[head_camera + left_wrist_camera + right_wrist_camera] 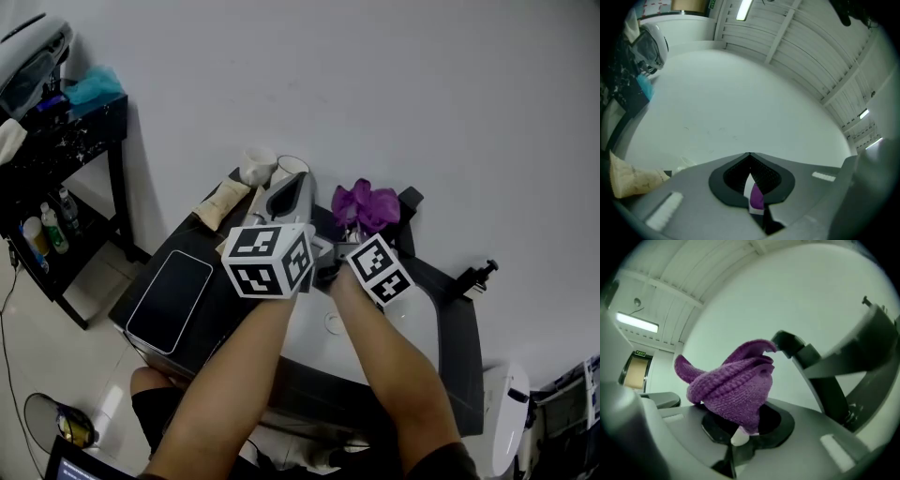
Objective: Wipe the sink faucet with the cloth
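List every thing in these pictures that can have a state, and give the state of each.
Purple cloth: bunched up, gripped at its lower end.
Right gripper: claw shut on the cloth.
Left gripper: claw shut.
Phone: lying flat, screen dark.
White cup: upright.

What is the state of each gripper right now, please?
Left gripper: closed, jaws together, nothing clearly held.
Right gripper: closed, holding the purple cloth.
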### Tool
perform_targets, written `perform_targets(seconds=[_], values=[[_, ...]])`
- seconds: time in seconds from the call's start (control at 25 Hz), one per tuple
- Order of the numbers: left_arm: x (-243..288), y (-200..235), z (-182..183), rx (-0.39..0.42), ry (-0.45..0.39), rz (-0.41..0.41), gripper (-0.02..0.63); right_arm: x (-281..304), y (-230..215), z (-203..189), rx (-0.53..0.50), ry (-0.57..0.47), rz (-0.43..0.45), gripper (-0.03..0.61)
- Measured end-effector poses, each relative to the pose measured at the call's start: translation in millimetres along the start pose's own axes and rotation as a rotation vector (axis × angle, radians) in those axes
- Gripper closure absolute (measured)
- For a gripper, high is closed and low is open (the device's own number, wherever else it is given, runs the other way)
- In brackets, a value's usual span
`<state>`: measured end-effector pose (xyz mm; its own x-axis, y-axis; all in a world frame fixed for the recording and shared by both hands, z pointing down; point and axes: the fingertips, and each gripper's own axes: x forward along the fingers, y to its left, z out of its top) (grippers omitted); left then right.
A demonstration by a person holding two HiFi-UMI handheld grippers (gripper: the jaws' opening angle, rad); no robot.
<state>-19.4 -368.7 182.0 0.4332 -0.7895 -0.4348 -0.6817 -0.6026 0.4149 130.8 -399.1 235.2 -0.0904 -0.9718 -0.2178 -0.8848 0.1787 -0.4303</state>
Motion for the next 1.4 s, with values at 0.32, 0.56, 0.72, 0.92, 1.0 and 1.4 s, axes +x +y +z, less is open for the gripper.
perform_targets(seconds=[0.32, 0.56, 0.72, 0.92, 1.0, 1.4], values=[[0.5, -0.4, -2.0, -0.015, 0.008, -0.003, 0.597, 21.4, -33.2, 12.0, 0.099, -0.046, -0.126, 0.525], [1.3, -1.7, -4.8, 0.004, 0.018, -0.011, 0.597, 11.6, -59.3, -23.7, 0.229, -0.001, -0.203, 0.525], [1.9, -2.9, -10.7, 0.019, 0.039, -0.011, 0.597, 4.3, -70.6, -44.4, 0.275, 0.026, -0.223, 0.525], [4.3, -5.7, -17.6, 0.038, 0.063, -0.016, 0.597, 1.5, -69.6, -46.3, 0.259, 0.044, -0.196, 0.525], [6.0, -6.7, -18.9, 0.043, 0.067, -0.018, 0.597, -0.6, -58.3, -40.2, 0.196, 0.061, -0.148, 0.525], [3.6, -4.4, -16.9, 0.137, 0.076, -0.007, 0.597, -53.3, 5.8, -19.0, -0.252, 0.189, 0.170, 0.525]])
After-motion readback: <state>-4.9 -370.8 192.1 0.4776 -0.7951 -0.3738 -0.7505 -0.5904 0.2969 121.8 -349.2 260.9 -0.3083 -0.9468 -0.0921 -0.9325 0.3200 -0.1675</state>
